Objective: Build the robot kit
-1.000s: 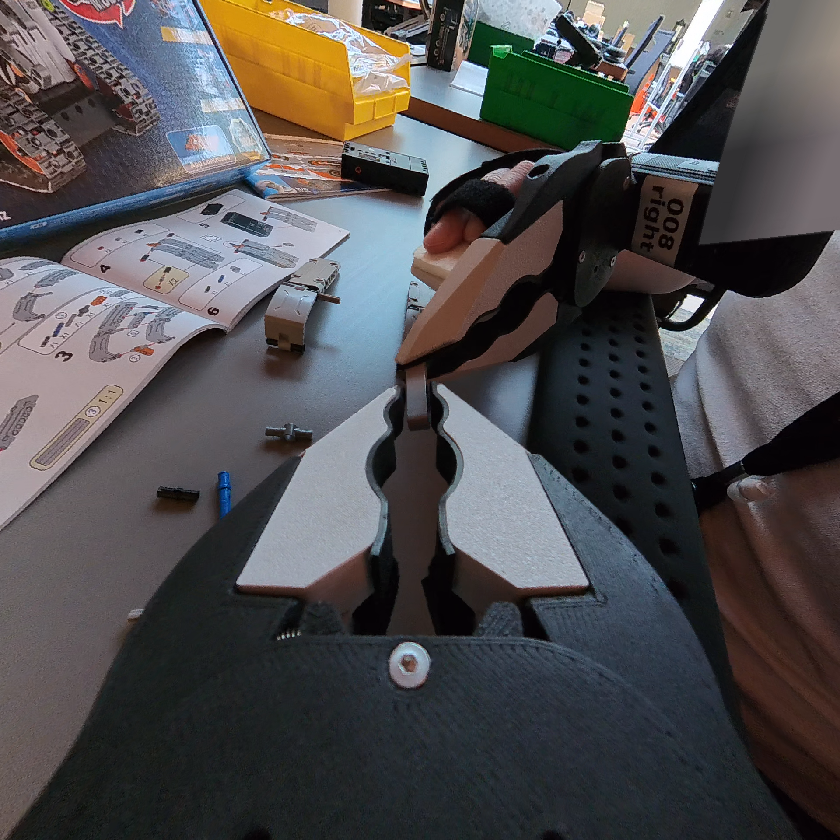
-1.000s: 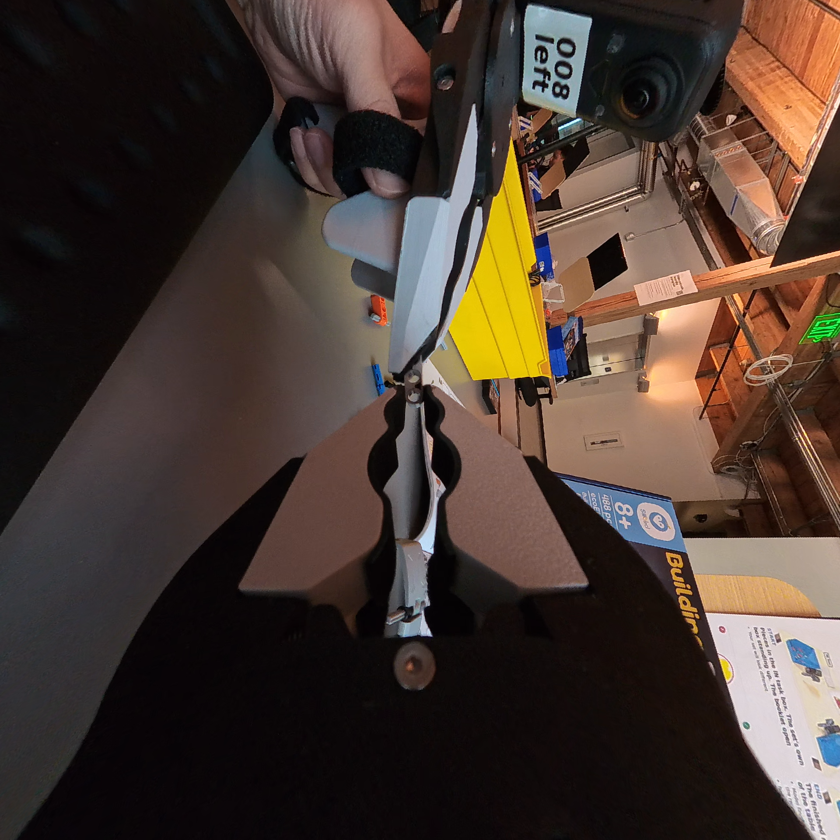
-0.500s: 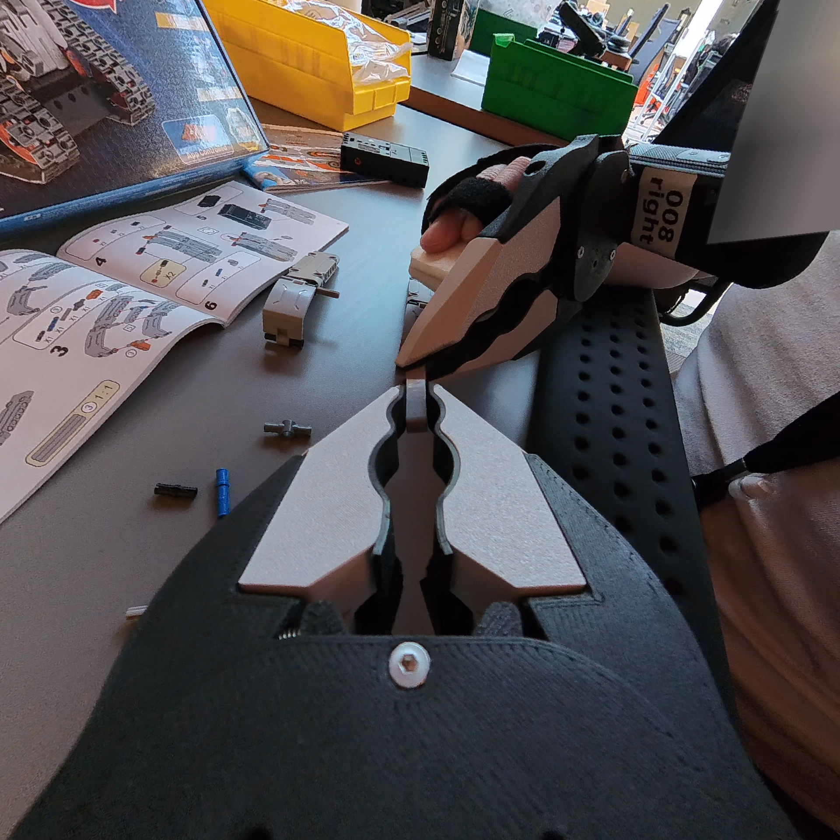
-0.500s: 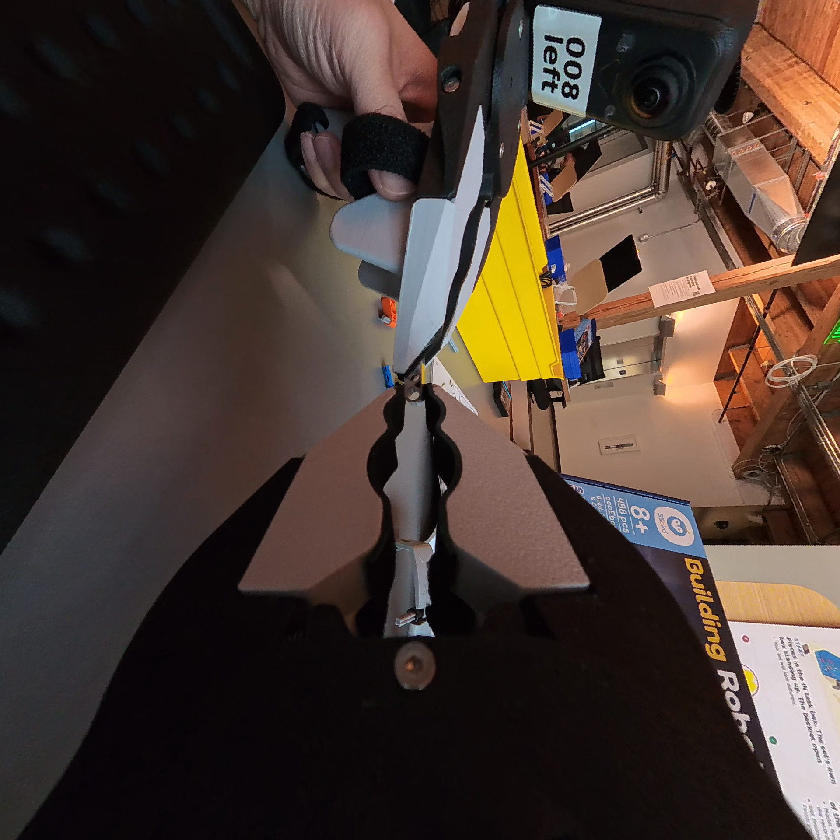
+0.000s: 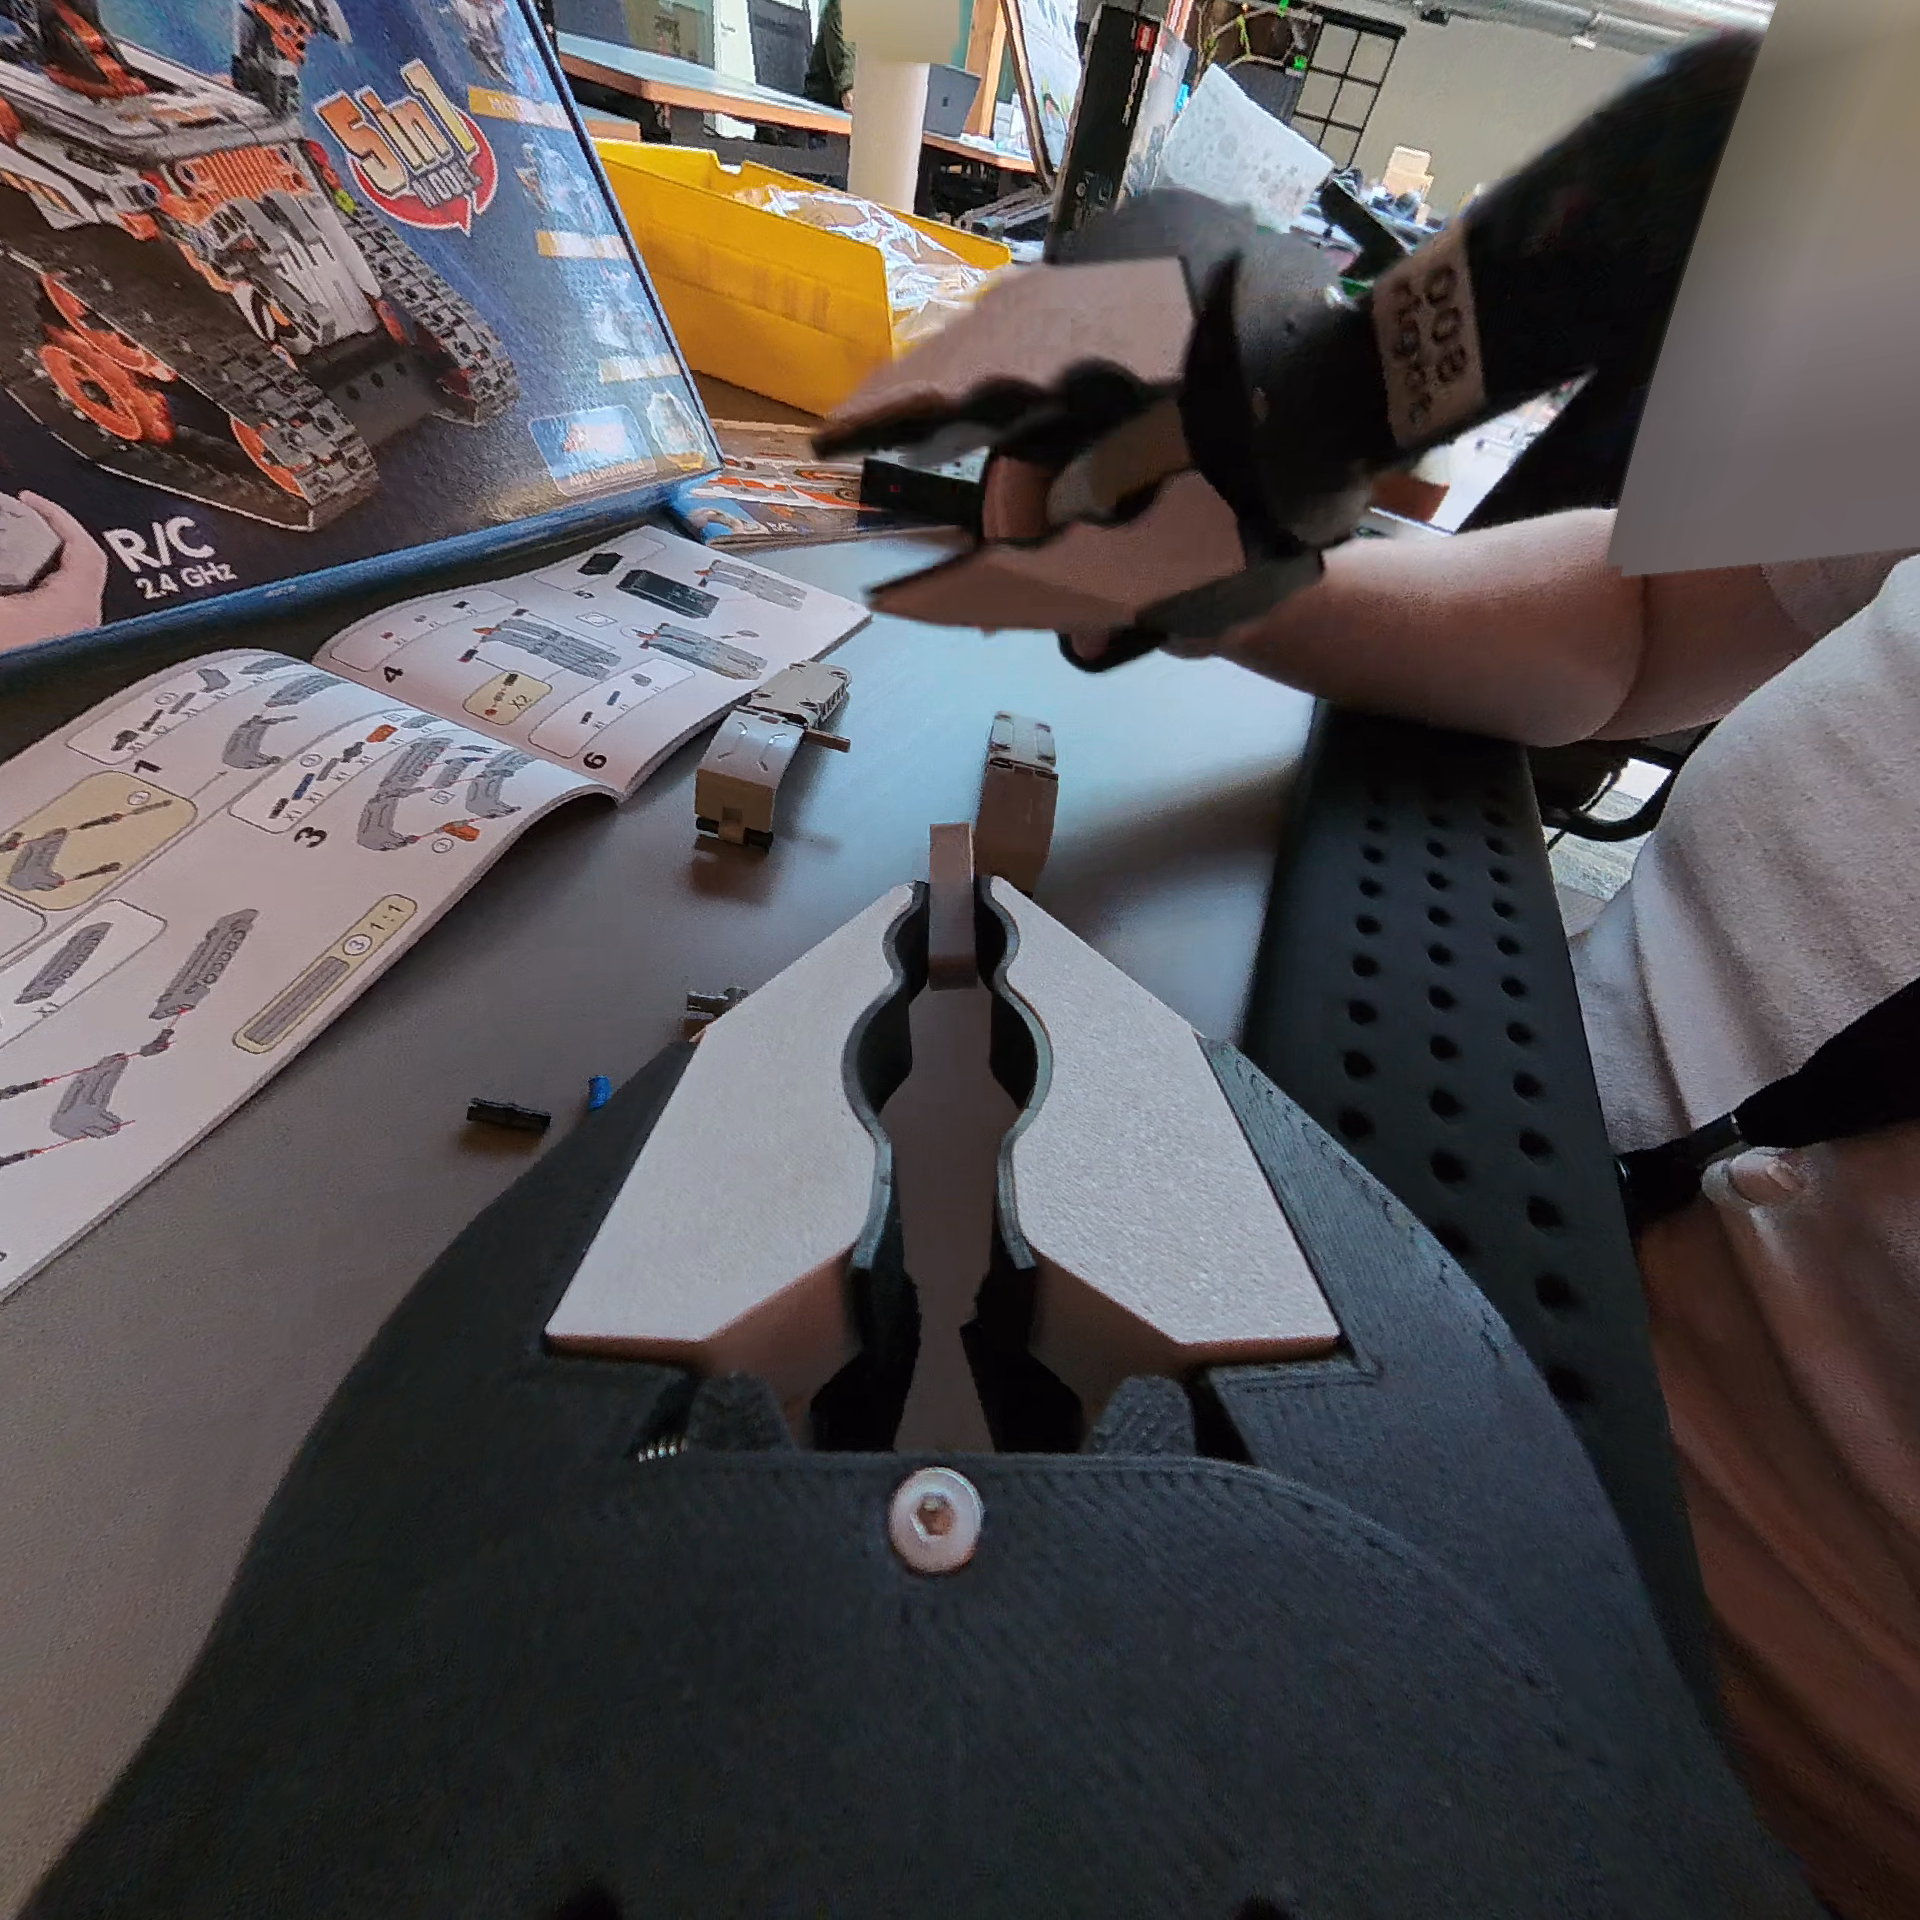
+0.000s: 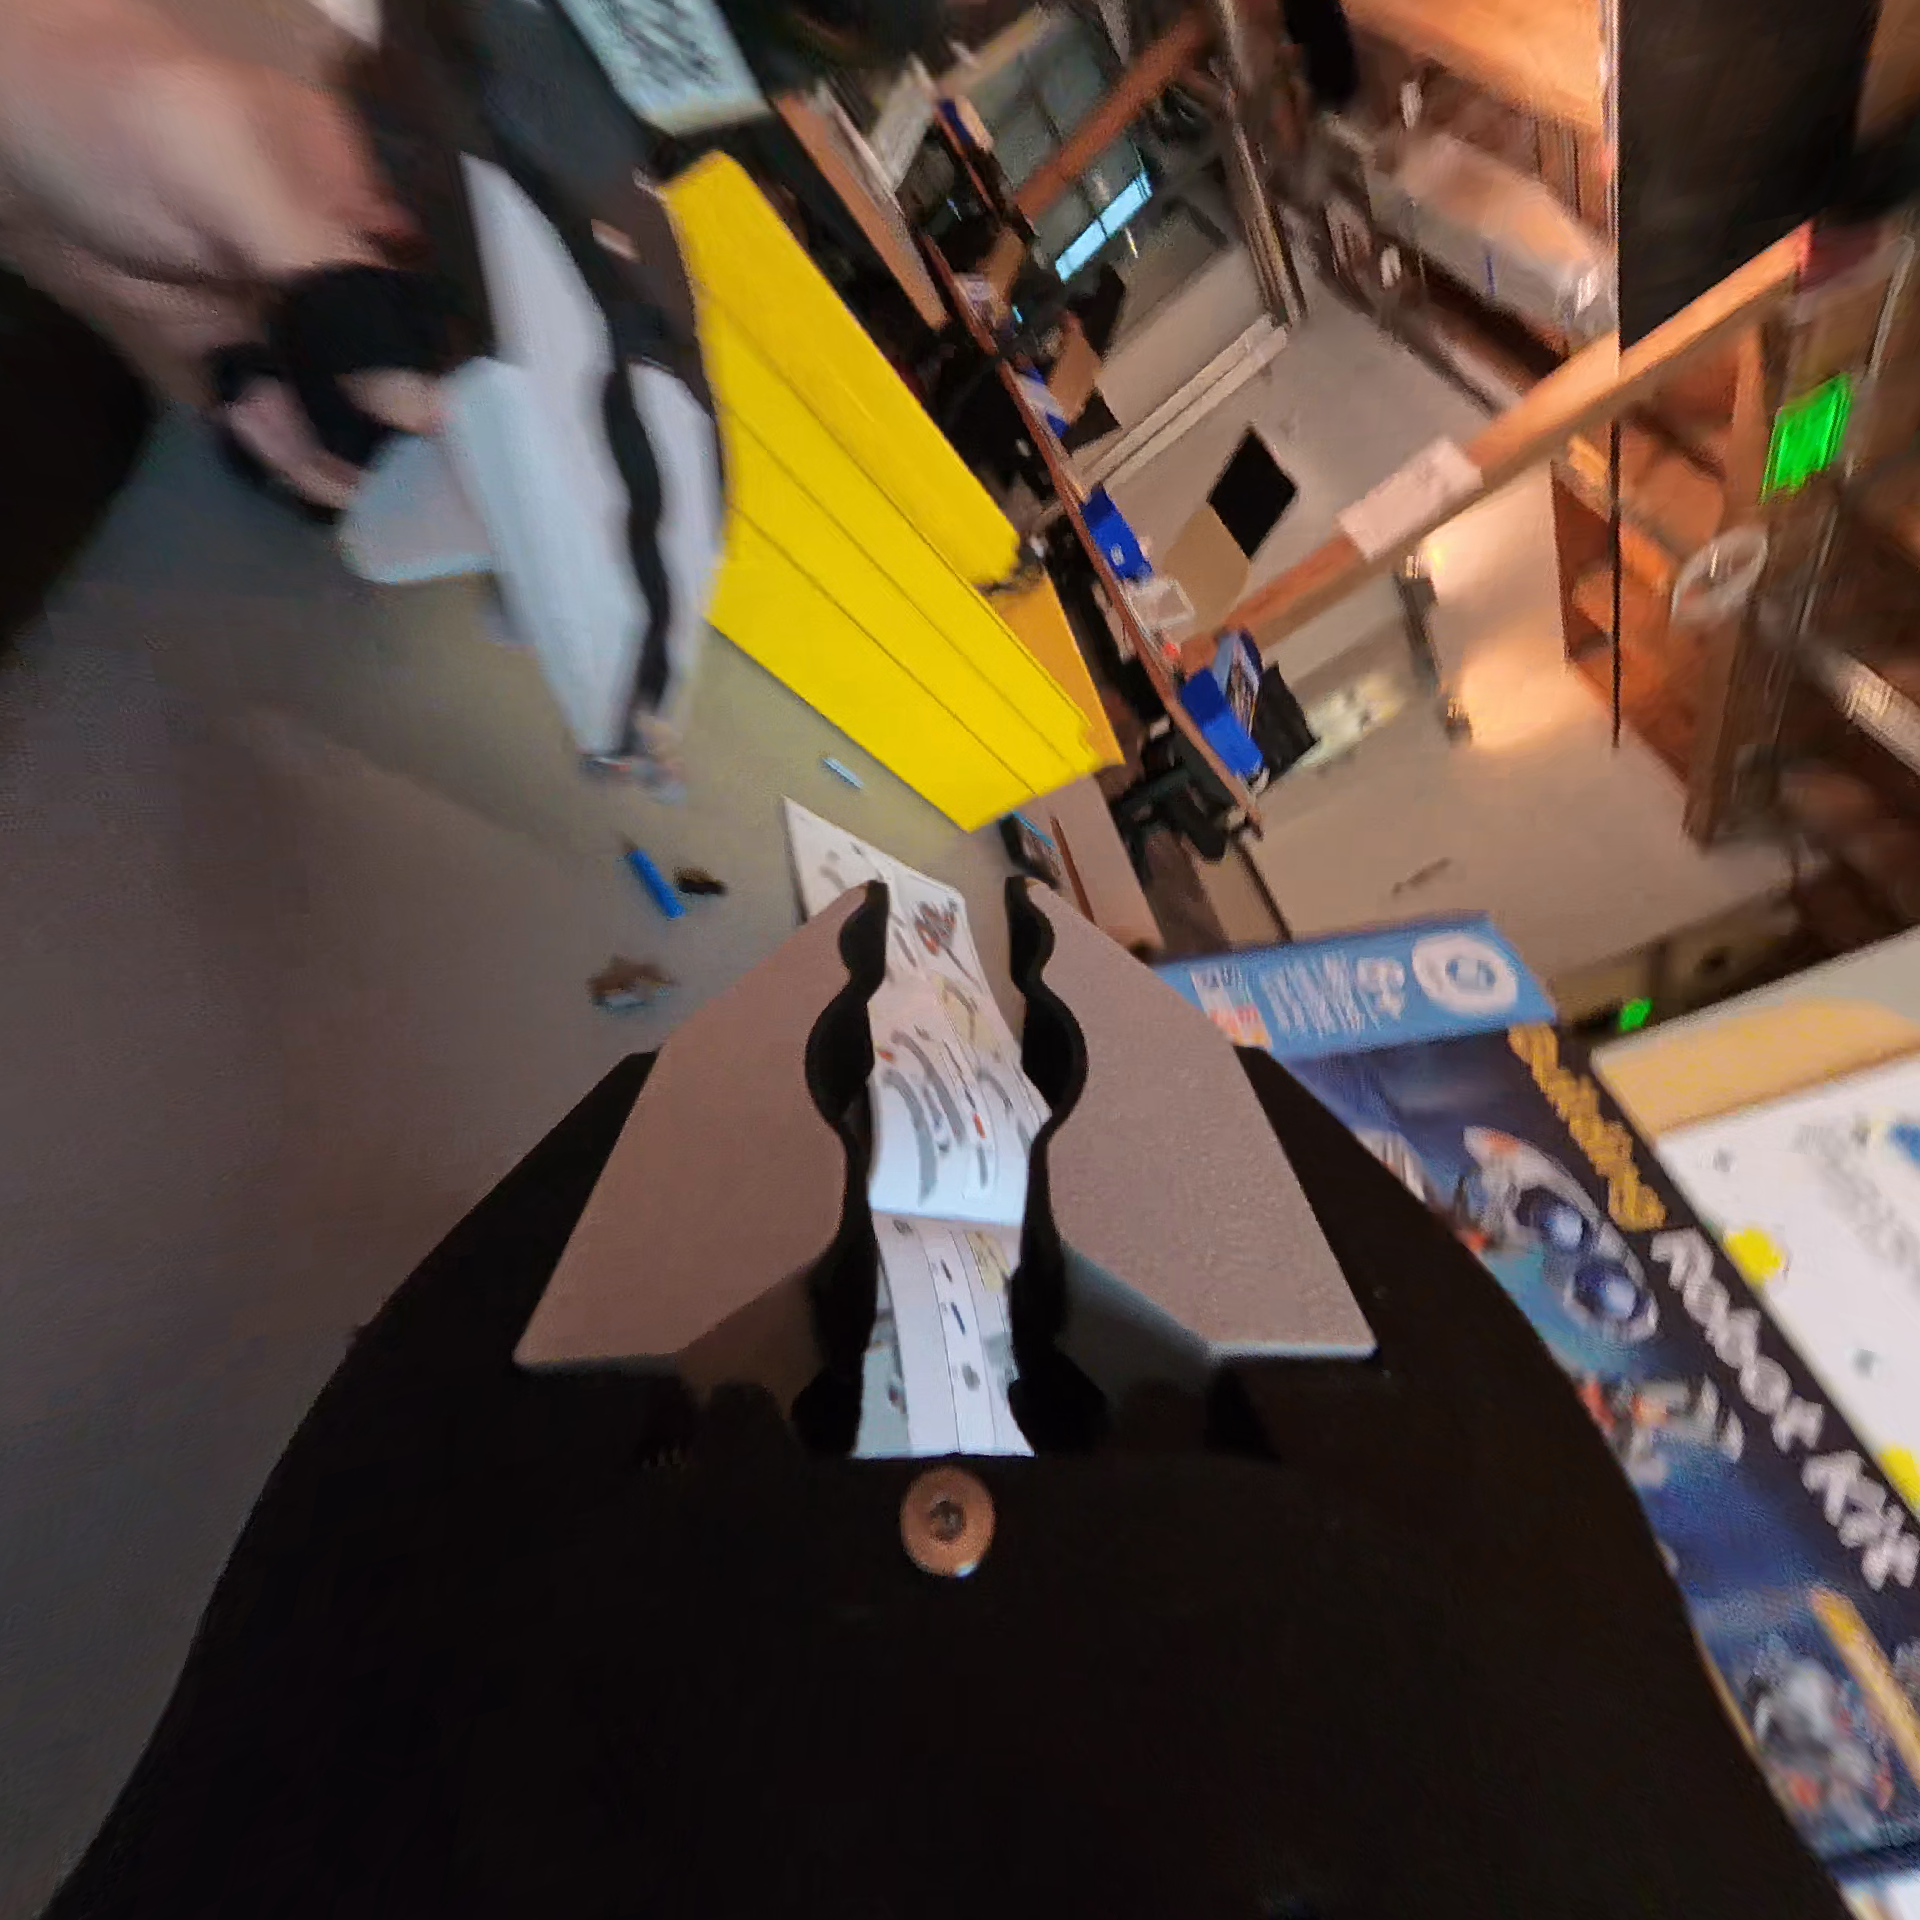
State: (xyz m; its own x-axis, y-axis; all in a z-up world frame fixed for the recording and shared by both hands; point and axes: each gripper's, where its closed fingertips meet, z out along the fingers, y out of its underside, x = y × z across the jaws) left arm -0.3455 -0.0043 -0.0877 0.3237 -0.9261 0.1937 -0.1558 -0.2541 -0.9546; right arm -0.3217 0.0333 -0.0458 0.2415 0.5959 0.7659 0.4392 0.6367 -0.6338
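Note:
My left gripper (image 5: 951, 894) is shut on a small grey building piece (image 5: 951, 914) that stands up between its fingertips, just above the dark table (image 5: 1122, 935). My right gripper (image 6: 945, 894) is open and empty, its jaws a finger's width apart. In the left wrist view it (image 5: 850, 517) hangs blurred in the air, up and behind the held piece, apart from it. In the right wrist view the left gripper (image 6: 623, 743) shows blurred at the upper left. Two grey assembled parts (image 5: 769, 753) (image 5: 1020, 795) lie on the table just beyond the left fingertips.
An open instruction booklet (image 5: 312, 831) lies at left in front of a blue toy box (image 5: 260, 260). A yellow bin (image 5: 769, 270) stands behind. Small black (image 5: 507, 1115), blue (image 5: 598, 1091) and grey (image 5: 715, 1003) pins lie on the table. A black perforated slab (image 5: 1413, 987) runs along the right.
My right gripper has opened and pulled up and away from the left gripper's tip, where it was shut half a second ago. The left gripper still holds the grey piece.

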